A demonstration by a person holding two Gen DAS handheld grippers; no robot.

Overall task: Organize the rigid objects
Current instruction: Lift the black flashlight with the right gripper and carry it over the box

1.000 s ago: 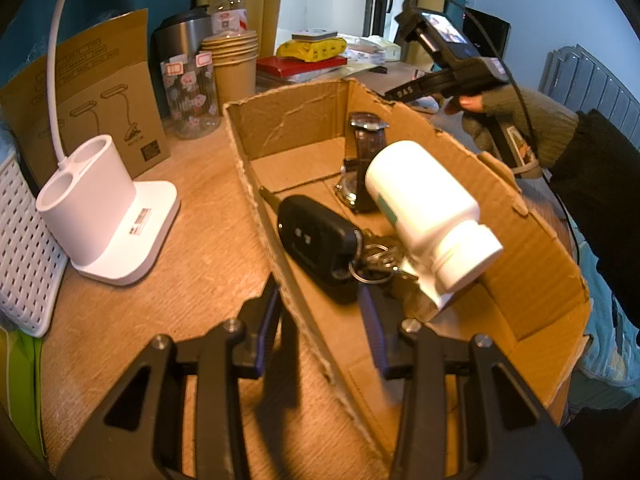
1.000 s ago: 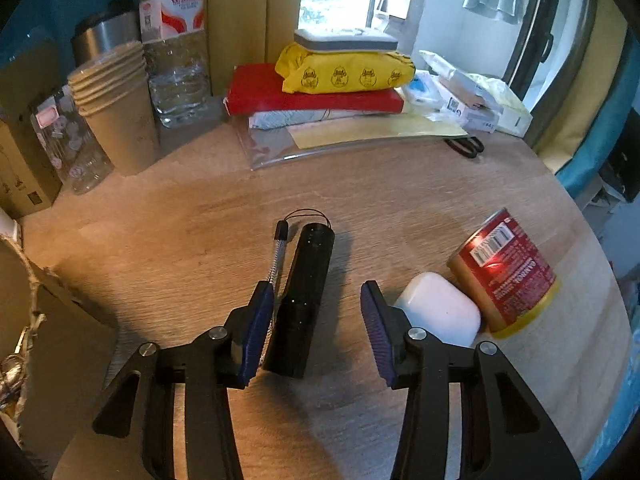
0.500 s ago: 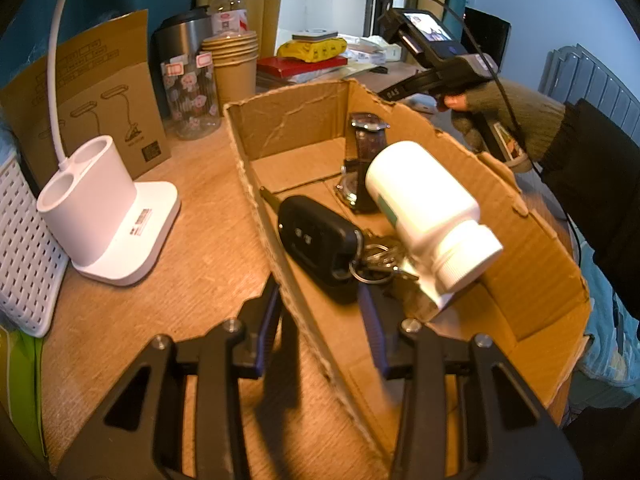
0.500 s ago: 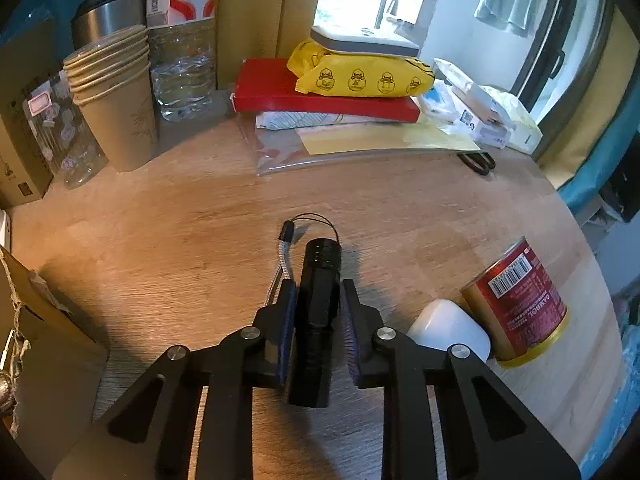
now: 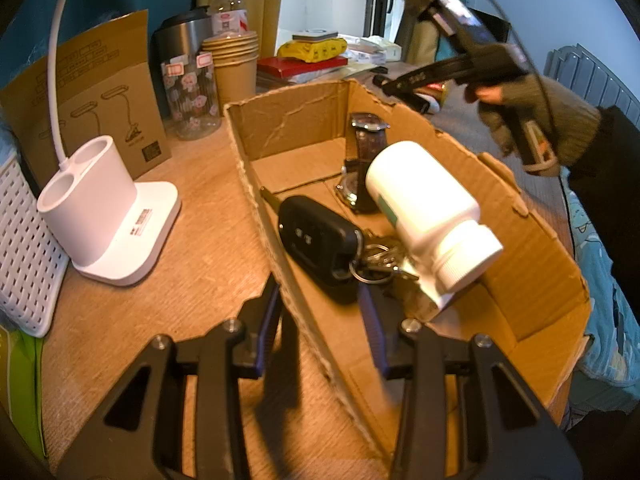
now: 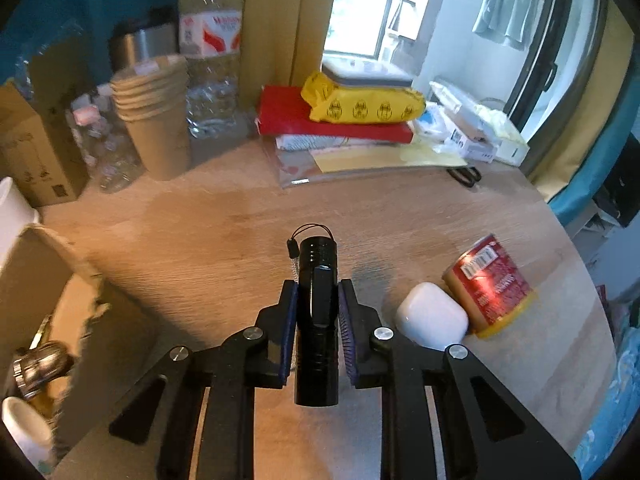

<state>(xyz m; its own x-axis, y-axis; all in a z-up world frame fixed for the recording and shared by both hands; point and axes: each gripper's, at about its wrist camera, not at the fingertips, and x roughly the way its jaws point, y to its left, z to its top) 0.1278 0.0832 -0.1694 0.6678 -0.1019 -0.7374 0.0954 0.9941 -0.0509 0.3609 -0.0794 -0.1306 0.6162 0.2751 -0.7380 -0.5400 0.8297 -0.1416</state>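
My right gripper is shut on a black flashlight and holds it above the wooden table. In the left wrist view the right gripper hangs past the far rim of a cardboard box. The box holds a white pill bottle, a black car key with key ring and a wristwatch. My left gripper straddles the box's near wall, jaws apart, not pinching it. A white earbud case and a red can lie right of the flashlight.
A white lamp base, a white basket and a brown carton stand left of the box. Paper cups, a water bottle, a patterned glass, a steel flask, stacked books with a yellow pack and scissors line the table's back.
My right gripper closed on the flashlight, lifted it off the table and swung left toward the box. The left gripper has not moved.
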